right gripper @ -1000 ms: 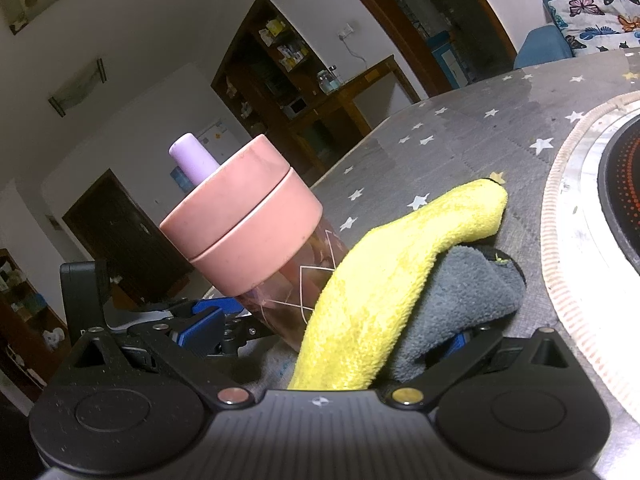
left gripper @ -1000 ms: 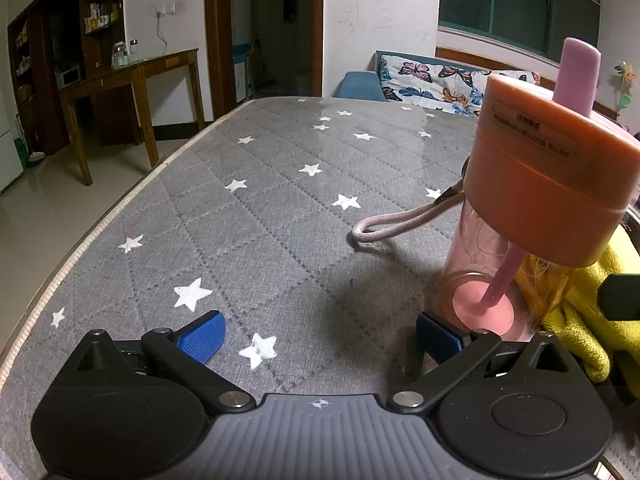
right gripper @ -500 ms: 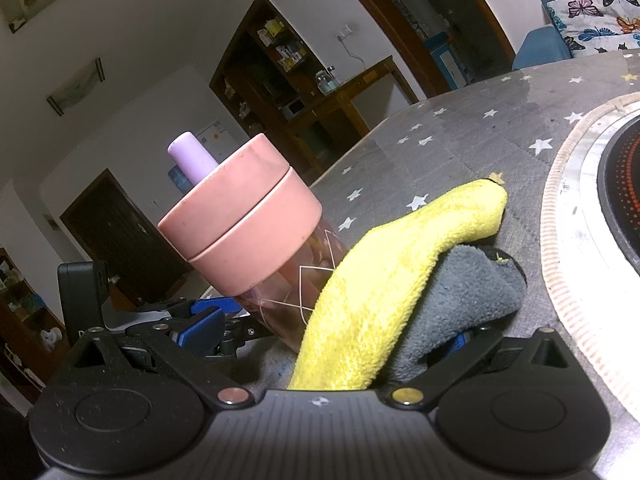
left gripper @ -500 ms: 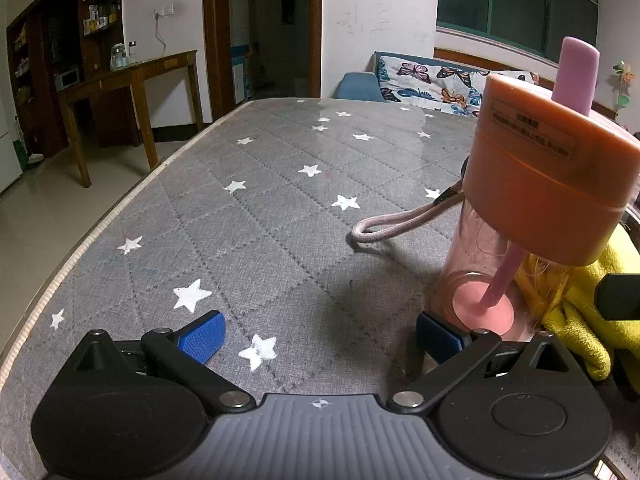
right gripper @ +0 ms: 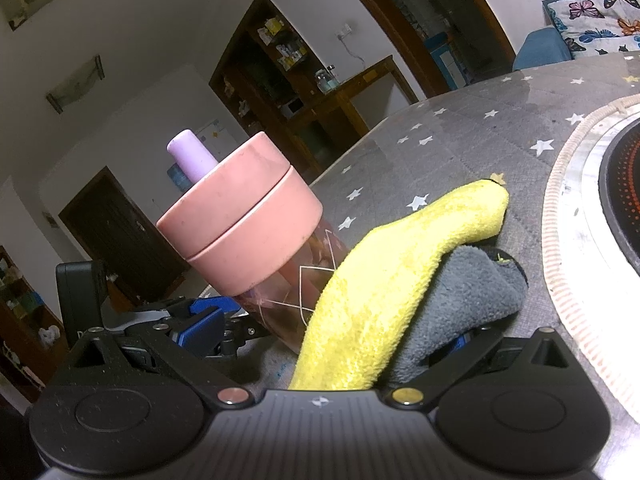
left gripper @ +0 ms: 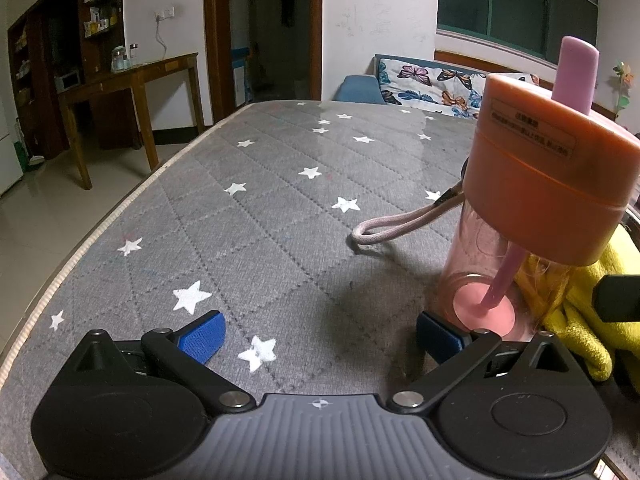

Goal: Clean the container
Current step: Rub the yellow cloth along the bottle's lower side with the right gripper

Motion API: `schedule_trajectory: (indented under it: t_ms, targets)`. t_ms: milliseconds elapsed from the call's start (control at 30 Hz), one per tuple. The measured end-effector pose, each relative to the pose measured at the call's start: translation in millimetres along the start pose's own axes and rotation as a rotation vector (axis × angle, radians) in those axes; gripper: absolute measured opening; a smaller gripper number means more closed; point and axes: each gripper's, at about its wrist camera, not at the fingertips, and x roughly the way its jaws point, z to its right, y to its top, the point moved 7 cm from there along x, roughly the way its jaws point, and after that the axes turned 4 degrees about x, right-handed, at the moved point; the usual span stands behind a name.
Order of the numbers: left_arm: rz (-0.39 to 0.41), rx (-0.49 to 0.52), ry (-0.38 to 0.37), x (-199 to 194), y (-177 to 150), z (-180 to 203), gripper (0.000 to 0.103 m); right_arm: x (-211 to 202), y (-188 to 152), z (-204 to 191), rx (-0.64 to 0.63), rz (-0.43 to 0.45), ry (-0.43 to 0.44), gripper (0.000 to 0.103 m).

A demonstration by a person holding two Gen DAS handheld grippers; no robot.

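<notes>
One pink bottle (left gripper: pixel 536 216) stood at the right of the left wrist frame, with one lilac spout (left gripper: pixel 576 72) and one looped cord (left gripper: pixel 404 226). One yellow-and-grey cloth (right gripper: pixel 400 288) lay in the centre of the right wrist frame. Two tongs were in view: the left tongs (left gripper: pixel 320 330) with two blue pads at the bottom of its own frame, and the right tongs (right gripper: pixel 328 344). One wooden side table (left gripper: pixel 132 80) stood at upper left, and one butterfly-print cushion (left gripper: pixel 432 84) at upper right.
</notes>
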Motion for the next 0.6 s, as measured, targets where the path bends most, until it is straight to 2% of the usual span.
schedule_trajectory:
  t_ms: [600]
  targets:
    - [0.019,0.0,0.0,0.3,-0.3,-0.4,0.103,-3.5,7.7,1.3,-0.002,-0.006,0.003,0.103]
